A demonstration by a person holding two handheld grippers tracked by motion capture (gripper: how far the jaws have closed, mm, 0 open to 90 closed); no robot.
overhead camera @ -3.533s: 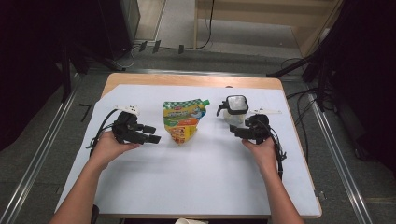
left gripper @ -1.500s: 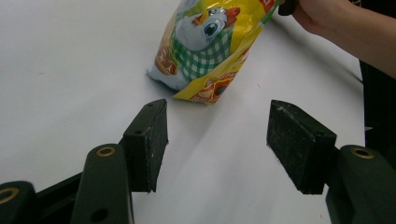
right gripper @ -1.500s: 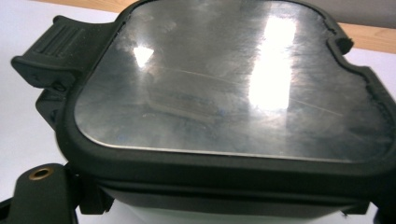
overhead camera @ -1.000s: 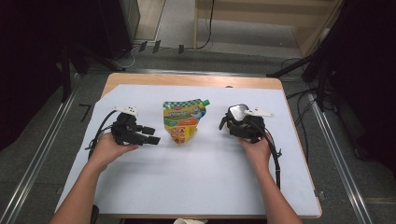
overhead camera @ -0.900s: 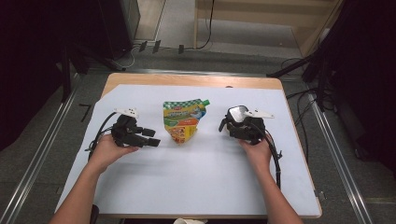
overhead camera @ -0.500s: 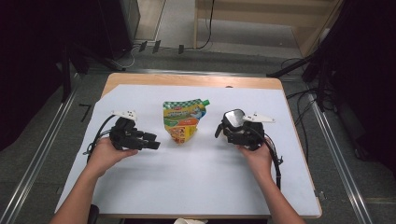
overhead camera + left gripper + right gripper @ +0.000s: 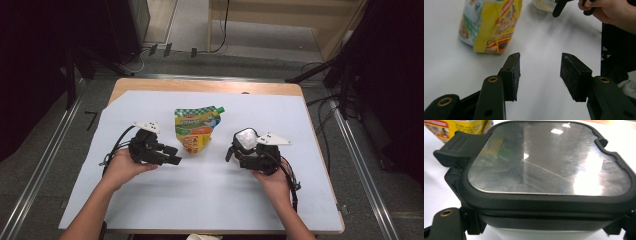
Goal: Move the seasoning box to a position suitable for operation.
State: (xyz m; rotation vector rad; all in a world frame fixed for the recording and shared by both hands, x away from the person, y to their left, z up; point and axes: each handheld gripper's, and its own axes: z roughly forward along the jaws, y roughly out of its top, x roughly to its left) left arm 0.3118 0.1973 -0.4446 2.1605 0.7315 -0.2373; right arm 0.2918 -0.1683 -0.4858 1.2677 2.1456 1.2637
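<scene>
Table (image 7: 150,87) w/ white sheet (image 7: 210,195). Pouch (image 7: 195,129) lies mid, nearer the far edge. Box (image 7: 246,139) sits right of it, pinched by right gripper (image 7: 240,150). Left gripper (image 7: 172,156) jaws have just been closing; now half spread, nothing between.

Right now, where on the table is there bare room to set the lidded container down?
The right tool grips the lidded container. Bare white sheet spreads along the near edge between both forearms, and along the far edge behind the pouch. It is crowded in the middle, where the open left tool and the container flank the pouch.
</scene>
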